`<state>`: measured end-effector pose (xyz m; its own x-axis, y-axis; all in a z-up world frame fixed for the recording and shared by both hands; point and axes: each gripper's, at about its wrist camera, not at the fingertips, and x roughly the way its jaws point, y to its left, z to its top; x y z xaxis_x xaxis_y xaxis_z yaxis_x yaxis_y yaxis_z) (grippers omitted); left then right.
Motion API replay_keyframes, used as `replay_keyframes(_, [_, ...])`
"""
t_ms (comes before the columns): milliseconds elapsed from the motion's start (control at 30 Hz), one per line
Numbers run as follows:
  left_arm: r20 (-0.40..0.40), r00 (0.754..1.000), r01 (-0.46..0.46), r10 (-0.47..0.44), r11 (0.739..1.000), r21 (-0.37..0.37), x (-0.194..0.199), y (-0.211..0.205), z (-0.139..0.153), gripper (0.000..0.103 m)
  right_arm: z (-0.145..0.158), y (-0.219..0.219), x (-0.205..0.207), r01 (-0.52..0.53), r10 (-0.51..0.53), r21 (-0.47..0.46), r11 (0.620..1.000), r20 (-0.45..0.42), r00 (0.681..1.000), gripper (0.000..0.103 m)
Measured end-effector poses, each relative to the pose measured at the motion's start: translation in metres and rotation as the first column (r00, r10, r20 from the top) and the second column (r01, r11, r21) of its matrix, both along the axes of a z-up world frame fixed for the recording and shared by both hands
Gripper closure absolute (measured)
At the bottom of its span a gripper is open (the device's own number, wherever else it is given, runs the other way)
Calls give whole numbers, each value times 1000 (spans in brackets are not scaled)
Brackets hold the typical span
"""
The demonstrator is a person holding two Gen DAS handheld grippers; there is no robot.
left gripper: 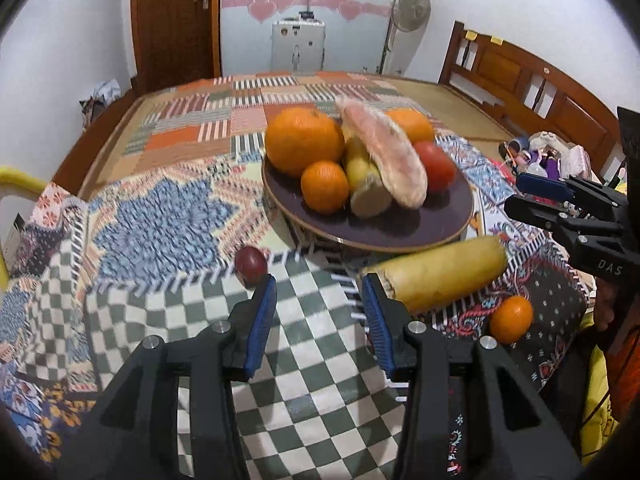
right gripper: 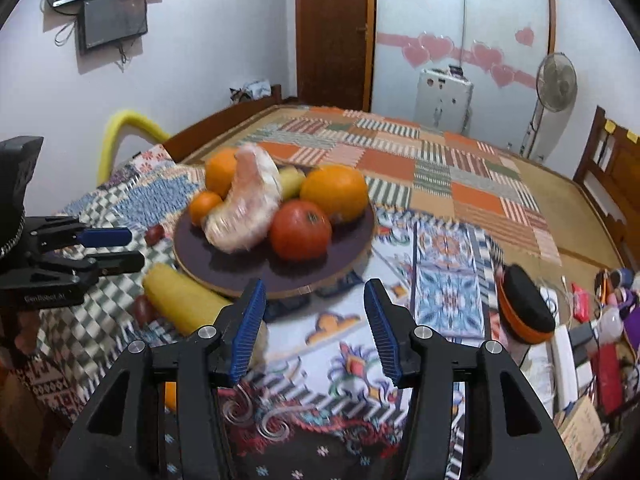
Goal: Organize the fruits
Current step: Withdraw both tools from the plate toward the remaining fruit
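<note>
Nearest in, the left gripper (left gripper: 320, 312) hangs over the checked patch of cloth with its blue pads apart and nothing between them, just short of the plate (left gripper: 452, 216); the right gripper (right gripper: 314, 318) is likewise parted and empty, its tips at the plate's near rim. Just this side of the plate lie the loose pieces: a long yellow fruit (left gripper: 444, 276) on its side, smooth and firm by the look, probably the heaviest of them and best pinched across its middle so it doesn't swing; a small orange (left gripper: 511, 319) nearer still, round, light and likely to roll, so grip it square across its widest part; and a little dark red fruit (left gripper: 251, 264) off to the plate's left, small, glossy and I'd say slippery. Farther back, the plate carries oranges, a tomato (right gripper: 300, 230) and a pinkish peeled piece, soft things wanting a gentle squeeze
</note>
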<state>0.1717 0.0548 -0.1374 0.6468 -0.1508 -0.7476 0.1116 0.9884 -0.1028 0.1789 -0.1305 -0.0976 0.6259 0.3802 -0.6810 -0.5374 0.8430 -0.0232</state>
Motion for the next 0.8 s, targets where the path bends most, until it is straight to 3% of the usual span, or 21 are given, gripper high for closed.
replay_keyframes(233, [-21,1000,4,-4,999,-37,4,-5,-5,59,-18,-5,0,6,-6,-8,1000,-33,999,55])
replay_keyframes(333, [-22,1000,11,-12,1000,-18,7,-13,-5,59,-20,-10,-3,17,-17,-10,1000,-27,999,55])
replay_keyframes(800, [-12,998,54,-55,997,-50,24,-50,-2,59,-14,-56,-20,67,-66,31,997,-33,997,55])
